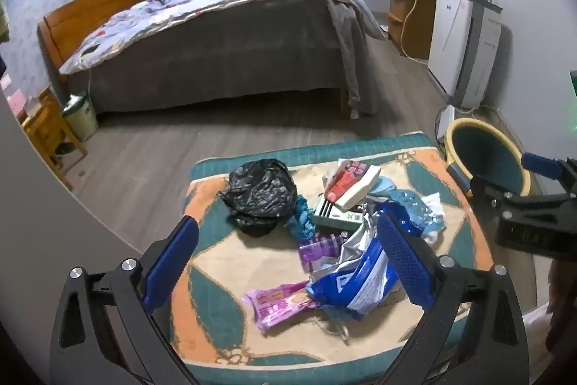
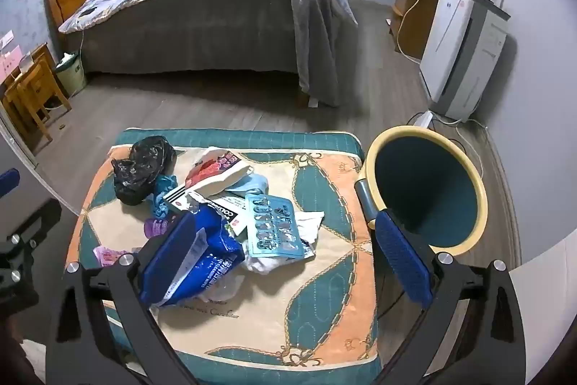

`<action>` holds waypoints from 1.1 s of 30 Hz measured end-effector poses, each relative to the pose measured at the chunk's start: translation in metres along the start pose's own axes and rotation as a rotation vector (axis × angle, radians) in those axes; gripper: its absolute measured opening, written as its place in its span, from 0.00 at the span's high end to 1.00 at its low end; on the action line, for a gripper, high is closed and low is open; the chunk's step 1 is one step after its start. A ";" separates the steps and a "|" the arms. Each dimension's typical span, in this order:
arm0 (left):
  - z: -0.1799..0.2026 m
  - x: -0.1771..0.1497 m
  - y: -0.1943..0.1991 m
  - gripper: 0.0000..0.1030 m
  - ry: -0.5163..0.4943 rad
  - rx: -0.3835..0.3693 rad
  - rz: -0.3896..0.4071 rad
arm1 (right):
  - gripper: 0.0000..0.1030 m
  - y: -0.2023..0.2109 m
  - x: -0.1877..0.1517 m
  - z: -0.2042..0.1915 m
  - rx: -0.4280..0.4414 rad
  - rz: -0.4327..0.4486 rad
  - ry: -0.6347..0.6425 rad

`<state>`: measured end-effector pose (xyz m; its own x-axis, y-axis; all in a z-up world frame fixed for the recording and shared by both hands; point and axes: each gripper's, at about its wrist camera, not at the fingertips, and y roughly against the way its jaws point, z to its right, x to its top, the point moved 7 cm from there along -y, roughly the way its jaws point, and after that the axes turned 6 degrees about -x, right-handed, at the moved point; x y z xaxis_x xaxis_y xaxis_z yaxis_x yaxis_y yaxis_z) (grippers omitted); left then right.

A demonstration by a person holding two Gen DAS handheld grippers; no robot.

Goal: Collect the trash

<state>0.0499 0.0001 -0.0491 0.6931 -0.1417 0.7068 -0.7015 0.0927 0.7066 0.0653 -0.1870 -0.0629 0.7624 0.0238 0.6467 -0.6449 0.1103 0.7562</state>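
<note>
A pile of trash lies on a patterned mat [image 1: 230, 323] [image 2: 324, 313]: a crumpled black plastic bag [image 1: 261, 195] [image 2: 142, 168], a blue wrapper [image 1: 355, 287] [image 2: 202, 258], a pink wrapper [image 1: 279, 303], a purple packet [image 1: 321, 246], a red-and-white packet [image 1: 351, 184] [image 2: 216, 168], and a blue blister sheet [image 2: 276, 226]. My left gripper [image 1: 288, 262] is open above the pile, empty. My right gripper [image 2: 288, 255] is open above the pile's right side, empty. It shows at the right edge of the left wrist view [image 1: 533, 204].
A teal bin with a cream rim [image 1: 487, 157] [image 2: 429, 190] stands right of the mat. A bed [image 1: 216, 35] [image 2: 202, 6] is behind. A white appliance [image 1: 465, 38] [image 2: 465, 49] stands by the right wall. A small bin [image 1: 81, 114] and wooden chair [image 1: 47, 132] sit at the left.
</note>
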 end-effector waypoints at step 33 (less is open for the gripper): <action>0.000 0.002 0.003 0.05 0.032 -0.004 0.004 | 0.05 -0.001 -0.003 0.004 -0.003 -0.009 0.002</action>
<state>0.0489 0.0000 -0.0454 0.6956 -0.1102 0.7099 -0.7033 0.0970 0.7042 0.0633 -0.1914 -0.0655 0.7685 0.0244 0.6393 -0.6375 0.1133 0.7620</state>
